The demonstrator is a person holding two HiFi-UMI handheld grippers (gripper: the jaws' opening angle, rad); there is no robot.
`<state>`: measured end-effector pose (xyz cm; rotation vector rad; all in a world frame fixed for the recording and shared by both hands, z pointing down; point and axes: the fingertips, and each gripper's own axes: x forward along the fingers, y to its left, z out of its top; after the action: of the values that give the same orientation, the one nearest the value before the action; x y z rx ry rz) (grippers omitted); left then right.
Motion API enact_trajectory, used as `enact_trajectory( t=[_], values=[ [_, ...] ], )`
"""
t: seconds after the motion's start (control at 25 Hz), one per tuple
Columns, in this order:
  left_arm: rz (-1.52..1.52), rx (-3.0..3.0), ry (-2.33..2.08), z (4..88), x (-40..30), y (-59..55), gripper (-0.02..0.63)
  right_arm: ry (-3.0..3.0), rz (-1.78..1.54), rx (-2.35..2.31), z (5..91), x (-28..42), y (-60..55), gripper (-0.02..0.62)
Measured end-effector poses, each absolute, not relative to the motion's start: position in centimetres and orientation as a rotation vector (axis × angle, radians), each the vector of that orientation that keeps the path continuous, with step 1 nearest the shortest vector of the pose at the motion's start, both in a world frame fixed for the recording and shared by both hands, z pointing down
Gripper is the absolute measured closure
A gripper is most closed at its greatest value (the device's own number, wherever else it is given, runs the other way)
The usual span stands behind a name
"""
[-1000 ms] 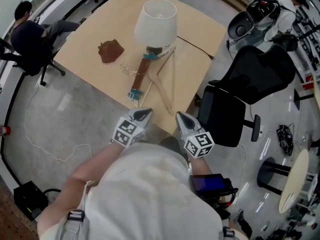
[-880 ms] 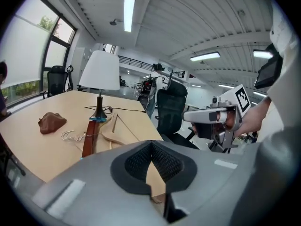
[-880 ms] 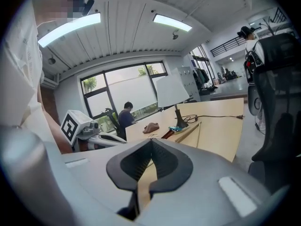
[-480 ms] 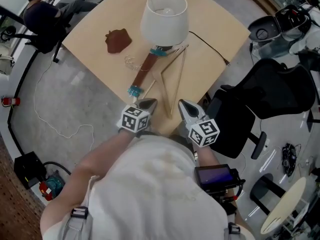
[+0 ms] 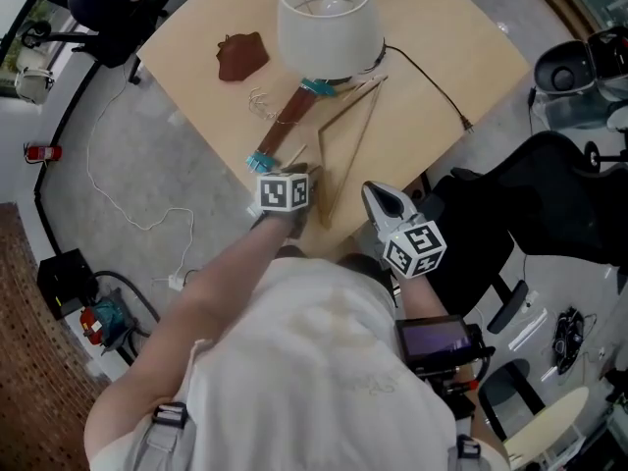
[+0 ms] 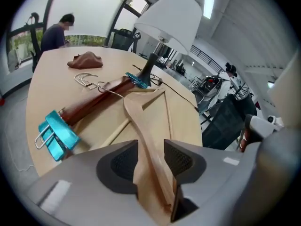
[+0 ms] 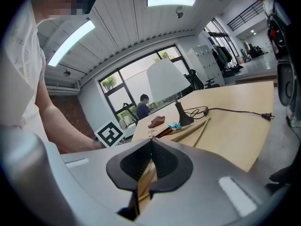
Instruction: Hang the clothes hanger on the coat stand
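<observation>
A light wooden clothes hanger (image 5: 348, 130) lies flat on the tan table (image 5: 442, 27), in front of the lamp. My left gripper (image 5: 299, 180) reaches over the near table edge to the hanger's near arm. In the left gripper view that arm (image 6: 146, 112) runs between the jaws of the left gripper (image 6: 150, 145). The jaws are opening and stand wide on either side of the wood. My right gripper (image 5: 378, 196) hangs off the table's near edge, to the right of the hanger. In its own view the right gripper (image 7: 151, 142) is shut with nothing held. No coat stand is in view.
A white-shaded lamp (image 5: 329, 18) stands behind the hanger, its cable (image 5: 432, 81) trailing right. A dark wooden hanger with teal clips (image 5: 285, 126), wire hooks (image 5: 257, 101) and a brown cloth (image 5: 242, 55) lie to the left. A black office chair (image 5: 549, 204) stands on the right, and a person sits at the far left.
My left gripper has moved forward from beside the table edge onto the light hanger's near arm. The right gripper has stayed by the edge. The view has drawn closer to the table.
</observation>
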<state>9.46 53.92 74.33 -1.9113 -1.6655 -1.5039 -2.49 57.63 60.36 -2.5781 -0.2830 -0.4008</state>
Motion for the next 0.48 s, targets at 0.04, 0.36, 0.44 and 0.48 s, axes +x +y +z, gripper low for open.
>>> enact_trajectory(
  t=[0.04,0.36,0.44,0.48],
  values=[
    [-1.506,-1.912,-1.641,74.7,9.5,54.2,0.421,-0.276,-0.400,-2.574,60.5,-2.7,58.0,0.581],
    [-1.525,-1.917,-1.402,77.0,10.5,56.0,0.428,-0.244,-0.378,-2.548,60.6,-4.4,60.0,0.581],
    [-1.501,-1.884,-1.345,77.5,10.5,56.3,0.433,-0.256,-0.370,-2.533,60.9,-5.1,60.8,0.581],
    [-1.492,-1.874,-1.312,77.6,10.5,56.2,0.451,-0.262,-0.369,-2.529,60.9,-5.5,61.1,0.581]
  ],
)
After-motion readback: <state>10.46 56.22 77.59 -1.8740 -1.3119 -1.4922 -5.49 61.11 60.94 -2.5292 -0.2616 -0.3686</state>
